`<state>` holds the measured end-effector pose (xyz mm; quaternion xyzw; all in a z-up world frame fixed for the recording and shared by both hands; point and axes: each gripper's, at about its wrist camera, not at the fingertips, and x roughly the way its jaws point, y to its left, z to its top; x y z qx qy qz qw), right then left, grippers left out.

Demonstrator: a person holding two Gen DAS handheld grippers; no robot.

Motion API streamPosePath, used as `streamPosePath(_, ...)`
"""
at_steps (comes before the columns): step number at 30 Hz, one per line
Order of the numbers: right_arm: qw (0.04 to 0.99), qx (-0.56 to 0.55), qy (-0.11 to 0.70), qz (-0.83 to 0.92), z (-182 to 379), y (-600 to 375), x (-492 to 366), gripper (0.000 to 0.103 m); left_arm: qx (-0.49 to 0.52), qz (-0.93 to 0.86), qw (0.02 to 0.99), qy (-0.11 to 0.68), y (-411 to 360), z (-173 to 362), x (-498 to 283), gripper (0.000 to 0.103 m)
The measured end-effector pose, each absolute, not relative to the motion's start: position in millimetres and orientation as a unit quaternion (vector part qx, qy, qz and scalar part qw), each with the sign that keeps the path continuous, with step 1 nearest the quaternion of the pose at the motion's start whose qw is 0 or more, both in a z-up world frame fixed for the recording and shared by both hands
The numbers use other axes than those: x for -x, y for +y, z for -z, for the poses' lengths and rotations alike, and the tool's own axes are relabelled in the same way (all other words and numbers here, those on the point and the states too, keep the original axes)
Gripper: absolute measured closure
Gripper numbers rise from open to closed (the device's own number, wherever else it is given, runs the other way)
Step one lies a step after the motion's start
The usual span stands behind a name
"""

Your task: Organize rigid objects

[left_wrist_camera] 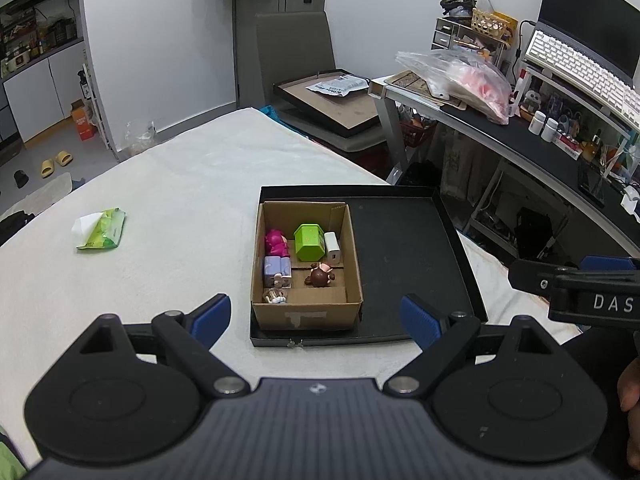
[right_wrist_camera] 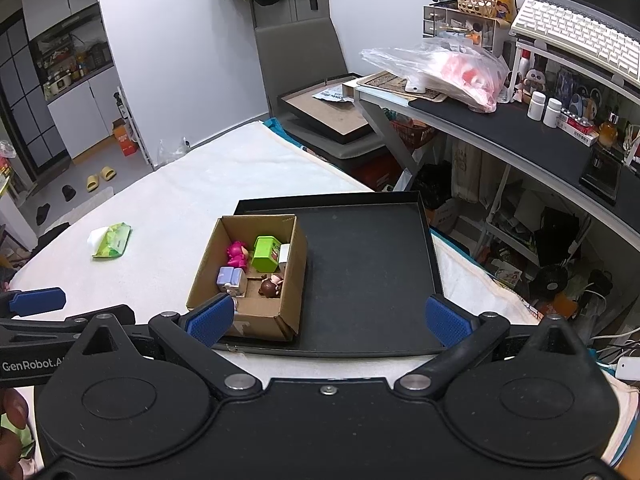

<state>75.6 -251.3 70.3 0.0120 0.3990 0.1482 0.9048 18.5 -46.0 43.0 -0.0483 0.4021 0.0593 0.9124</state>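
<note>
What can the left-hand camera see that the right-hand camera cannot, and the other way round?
Only the left wrist view shows the small pale figure at the near end of the cardboard box; in the right view a fingertip covers that corner. Only the right wrist view shows the white plug at the far right edge. Both share the black tray, the green toy, the brown figure and the green tissue pack.
</note>
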Motion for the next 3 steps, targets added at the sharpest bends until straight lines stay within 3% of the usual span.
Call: streamPosePath(3, 0.905, -0.013, 0.400, -0.146, -69.1, -251.7, -75.8, 0.000, 0.054, -0.058, 0.911, 0.405, -43.6, -41.2, -21.1, 0.012)
